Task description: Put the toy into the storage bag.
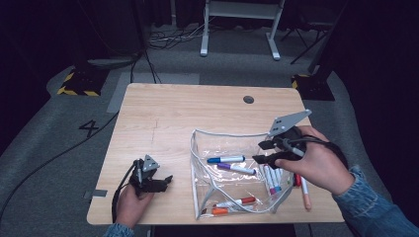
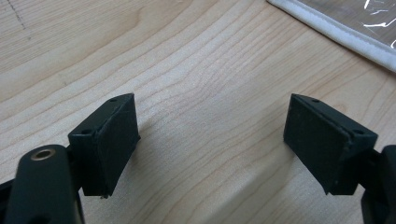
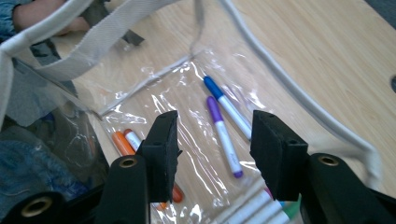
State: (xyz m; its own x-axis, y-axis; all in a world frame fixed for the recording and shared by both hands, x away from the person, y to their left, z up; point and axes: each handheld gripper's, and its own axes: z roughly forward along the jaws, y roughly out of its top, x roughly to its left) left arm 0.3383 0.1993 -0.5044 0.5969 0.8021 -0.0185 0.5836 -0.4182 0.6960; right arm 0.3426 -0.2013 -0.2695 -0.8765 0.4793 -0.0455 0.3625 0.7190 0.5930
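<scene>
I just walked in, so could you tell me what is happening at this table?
A person is filling a clear plastic pouch with white trim with markers. The right gripper hangs open over it, nothing between its jaws. A blue-capped marker and a purple-capped marker lie inside. The left gripper rests open on the wooden table.

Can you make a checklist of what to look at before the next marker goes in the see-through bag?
1. Right gripper empty, jaws apart: ok.
2. Bag mouth open at the top: ok.
3. Blue marker and purple marker lie flat inside the bag: ok.
4. A marker waits outside, on the table by the bag's right side: ok.
5. Left gripper open, empty, resting on the table beside the bag: ok.
6. Will the bag stay put when touched: cannot tell.
</scene>
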